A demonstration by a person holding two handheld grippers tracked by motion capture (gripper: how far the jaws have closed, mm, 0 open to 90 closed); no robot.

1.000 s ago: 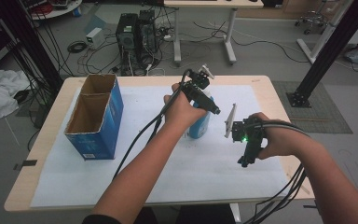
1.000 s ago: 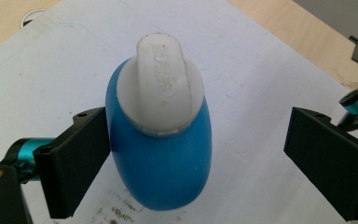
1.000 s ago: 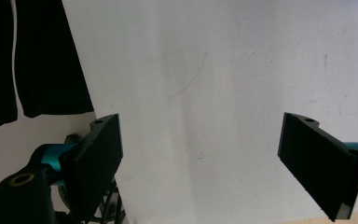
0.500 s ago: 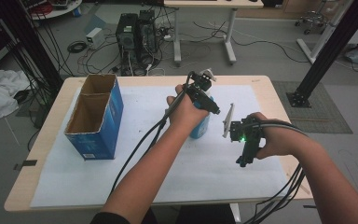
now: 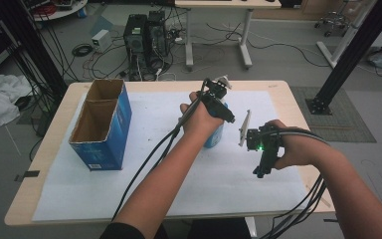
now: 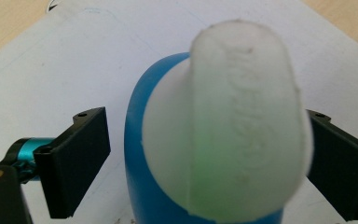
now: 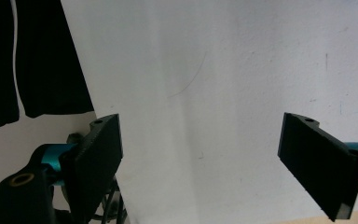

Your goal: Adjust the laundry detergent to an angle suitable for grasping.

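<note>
Nearest, at the right, the right gripper (image 5: 261, 169) hangs over the white paper sheet (image 5: 144, 189), its jaws spread wide with nothing between them; the right gripper view looks past them onto bare paper. Farther in, near the table's (image 5: 45, 149) middle, the left gripper (image 6: 200, 158) sits over the blue bottle (image 5: 215, 135), which stands upright on the paper. Its jaws flank the bottle's body on both sides, still parted, the left one clearly apart from it. The bottle's white cap (image 6: 240, 121) rises between them. At the far left stands an open blue cardboard box (image 5: 102, 124).
</note>
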